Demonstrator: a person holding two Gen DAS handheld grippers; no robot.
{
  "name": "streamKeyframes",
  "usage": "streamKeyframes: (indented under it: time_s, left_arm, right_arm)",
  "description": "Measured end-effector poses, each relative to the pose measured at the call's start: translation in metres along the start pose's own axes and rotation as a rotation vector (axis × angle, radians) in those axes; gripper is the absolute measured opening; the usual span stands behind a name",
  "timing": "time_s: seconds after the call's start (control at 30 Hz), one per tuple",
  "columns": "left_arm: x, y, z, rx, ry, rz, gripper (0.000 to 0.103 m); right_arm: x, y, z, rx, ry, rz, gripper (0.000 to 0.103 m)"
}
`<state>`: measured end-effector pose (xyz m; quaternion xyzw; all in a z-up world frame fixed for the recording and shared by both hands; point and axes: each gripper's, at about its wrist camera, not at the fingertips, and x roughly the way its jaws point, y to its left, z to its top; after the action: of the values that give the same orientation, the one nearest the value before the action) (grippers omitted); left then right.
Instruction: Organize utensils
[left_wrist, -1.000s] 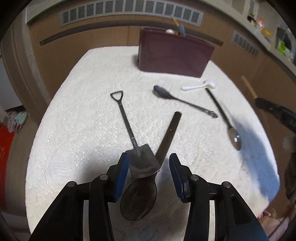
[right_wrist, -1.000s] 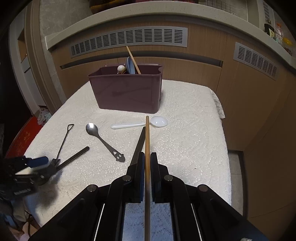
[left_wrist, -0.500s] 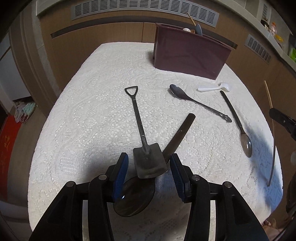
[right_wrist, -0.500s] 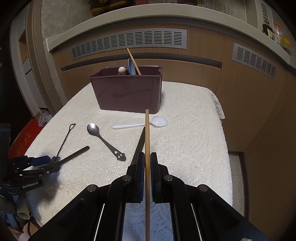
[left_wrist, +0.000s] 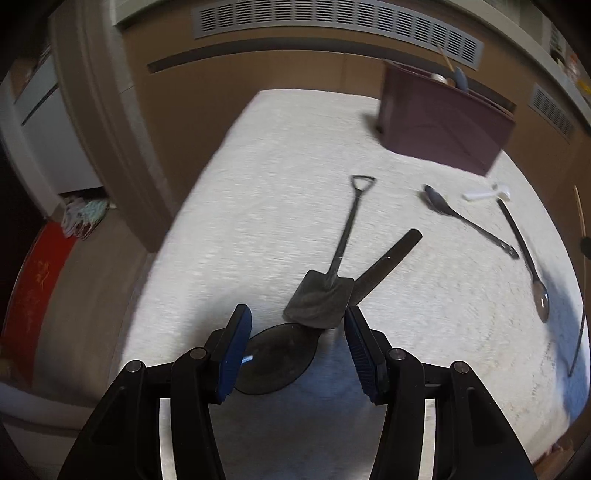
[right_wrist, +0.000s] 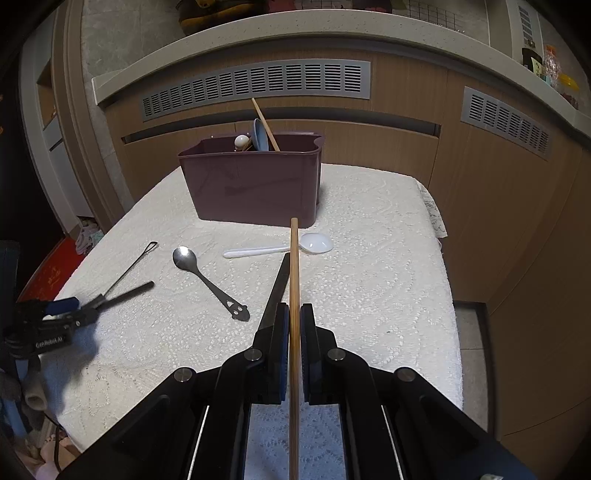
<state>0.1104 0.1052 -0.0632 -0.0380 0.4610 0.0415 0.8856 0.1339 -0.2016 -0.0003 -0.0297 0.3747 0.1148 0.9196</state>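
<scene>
Since the earlier frame the left gripper (left_wrist: 297, 345) has slid sideways over the white tablecloth (left_wrist: 258, 206), so the utensils now sit further toward three o'clock in its view, and its jaws have just been opening. They stand fairly wide with nothing pressed between the blue pads; the dark round spoon (left_wrist: 275, 363) lies on the cloth under the gap, bowl nearest, handle running out toward one o'clock. Across that spoon rests the shovel-shaped spoon (left_wrist: 319, 299), its blade just ahead of the right pad and its thin handle reaching to twelve o'clock, ending in a loop.

The right gripper (right_wrist: 294, 325) has not shifted. Its jaws are closed tight on a wooden chopstick (right_wrist: 294, 266), which points straight ahead to twelve o'clock, its tip just short of the bin. Beside the chopstick, at eleven o'clock of the fingers, a long black-handled spoon (right_wrist: 277, 288) lies on the cloth, its near part hidden by the gripper.

Further out, at ten o'clock in the right wrist view, a steel spoon (right_wrist: 207, 278) with a cut-out handle end lies diagonally. Beyond it a white plastic spoon (right_wrist: 280, 248) lies crosswise, passing under the chopstick.

Farthest, the maroon bin (right_wrist: 255, 184) stands at the cloth's back edge, already holding another chopstick, a blue spoon and a white-tipped utensil.
</scene>
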Motion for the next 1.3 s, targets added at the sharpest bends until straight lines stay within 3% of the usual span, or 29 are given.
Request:
streamKeyframes:
  time_s: [0.1,0.17,0.43,0.47,0.5,0.53,0.83,1.03,1.07,1.1,1.3]
  left_arm:
    - [-0.005,0.007,-0.003,0.007,-0.022,-0.108,0.054]
    - [-0.008,0.005,-0.005,0.023,-0.047,-0.129,0.054]
    - [0.007,0.003,0.001,0.029,-0.051,-0.117,0.053]
    - [0.007,0.005,0.002,0.017,-0.054,-0.123,0.051]
    - [0.008,0.006,0.003,0.009,-0.057,-0.124,0.04]
    - [0.007,0.007,0.003,0.008,-0.061,-0.122,0.038]
    - [-0.05,-0.004,0.014,0.063,-0.256,-0.098,0.033]
    - [-0.07,-0.016,0.03,0.095,-0.32,-0.106,0.029]
    - [-0.07,-0.017,0.033,0.1,-0.324,-0.105,0.017]
    - [-0.071,-0.017,0.035,0.102,-0.323,-0.107,0.015]
    - [-0.06,-0.014,0.044,0.091,-0.305,-0.098,0.014]
  right_arm:
    - [0.001,0.0,0.0,0.002,0.003,0.004,0.005]
    - [0.002,0.0,-0.001,0.003,0.005,0.006,0.005]
    - [0.003,0.001,-0.002,0.001,0.007,0.013,0.005]
    - [0.003,0.001,-0.002,0.002,0.008,0.013,0.005]
    - [0.003,0.0,-0.002,0.002,0.008,0.013,0.005]
    - [0.003,0.0,-0.002,0.004,0.008,0.014,0.005]
    - [-0.01,0.002,0.001,-0.002,-0.033,0.009,0.005]
    - [-0.016,0.004,0.004,-0.006,-0.056,0.006,0.005]
    - [-0.017,0.004,0.005,-0.007,-0.06,0.005,0.005]
    - [-0.017,0.005,0.005,-0.008,-0.063,0.006,0.005]
    - [-0.019,0.005,0.007,-0.009,-0.069,0.004,0.005]
